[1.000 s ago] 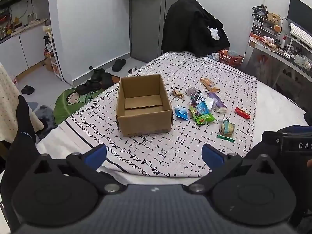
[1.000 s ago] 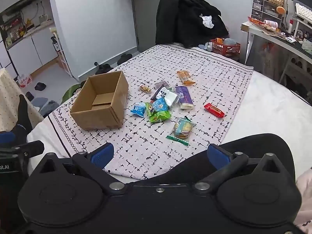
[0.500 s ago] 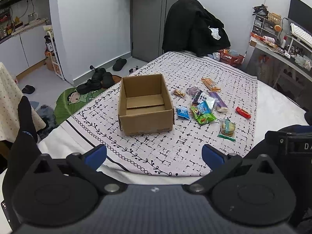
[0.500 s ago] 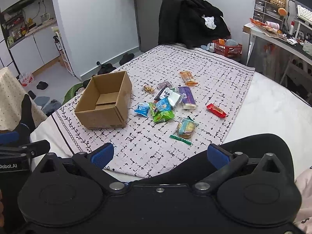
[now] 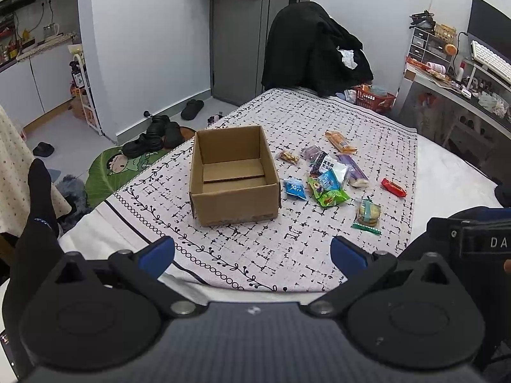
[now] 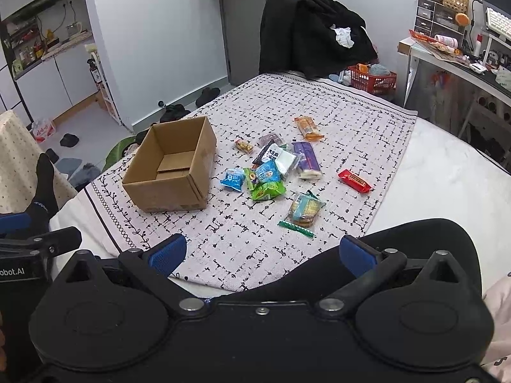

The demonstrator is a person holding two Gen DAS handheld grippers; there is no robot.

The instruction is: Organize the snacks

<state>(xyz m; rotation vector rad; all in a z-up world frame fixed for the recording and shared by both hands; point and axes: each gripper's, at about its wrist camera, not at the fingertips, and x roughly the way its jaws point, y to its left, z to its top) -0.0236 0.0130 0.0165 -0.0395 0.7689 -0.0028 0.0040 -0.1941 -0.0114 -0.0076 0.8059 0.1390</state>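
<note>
Open cardboard box and loose snack packets on a patterned cloth.

The box is set upright and empty, flaps folded flat inside. Just right of it a blue packet, green packet and purple bar are clustered; a red bar and a biscuit pack are laid apart.

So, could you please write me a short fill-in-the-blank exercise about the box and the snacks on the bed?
1. The cardboard box holds ____ snacks.
2. The red packet lies on the ____ side of the snack pile from the box.
3. Both the left gripper and the right gripper are ____.

Missing words: no; far; open
</note>
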